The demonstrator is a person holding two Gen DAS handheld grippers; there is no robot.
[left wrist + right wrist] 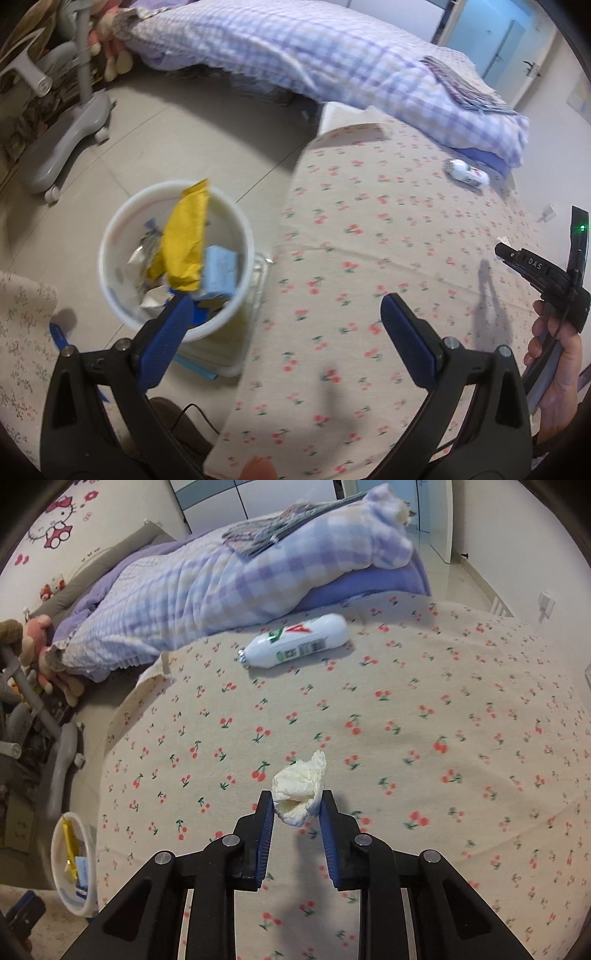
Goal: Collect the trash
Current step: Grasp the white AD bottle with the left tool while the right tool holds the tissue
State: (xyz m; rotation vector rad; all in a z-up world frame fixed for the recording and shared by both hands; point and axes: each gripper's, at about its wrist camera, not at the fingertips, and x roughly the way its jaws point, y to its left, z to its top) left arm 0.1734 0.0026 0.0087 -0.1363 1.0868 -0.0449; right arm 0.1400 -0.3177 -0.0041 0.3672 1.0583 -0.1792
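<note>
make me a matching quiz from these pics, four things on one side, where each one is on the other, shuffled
Things:
1. tissue
2. yellow wrapper
3. white bottle
4. bin

Places:
A. lying on the cherry-print bed, near the checked quilt
B. on the floor beside the bed
C. between the fingers of the right gripper
D. sticking up out of the bin

Pairs: 1-C, 2-D, 3-A, 4-B
</note>
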